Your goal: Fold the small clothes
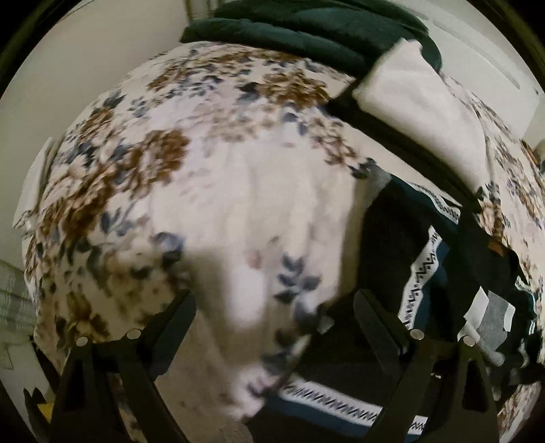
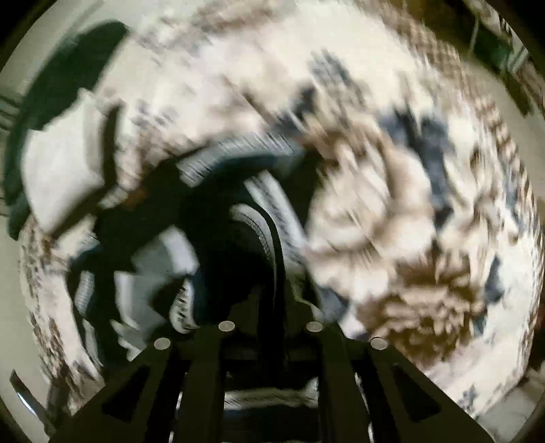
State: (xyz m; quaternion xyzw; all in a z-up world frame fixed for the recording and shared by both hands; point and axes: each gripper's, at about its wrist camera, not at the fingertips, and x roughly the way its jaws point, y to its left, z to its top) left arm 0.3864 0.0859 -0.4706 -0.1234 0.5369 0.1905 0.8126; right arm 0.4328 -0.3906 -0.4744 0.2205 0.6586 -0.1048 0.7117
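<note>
Your left claw points down over the white floral-print bedspread, its fingers spread wide and holding nothing, with the dark garment with white zigzag-patterned bands just beside its right finger. Your right claw angles down at the same garment; its fingers sit close together around a dark fold, though heavy blur leaves the grip unclear. A folded white cloth and a dark green blanket lie farther up the bed.

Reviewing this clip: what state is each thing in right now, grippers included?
left gripper: open, holding nothing, above the bedspread.
right gripper: closed on the dark patterned garment.
dark patterned garment: crumpled, unfolded.
white cloth: folded, lying flat.
dark green blanket: folded at the far edge.
floral bedspread: spread out.
</note>
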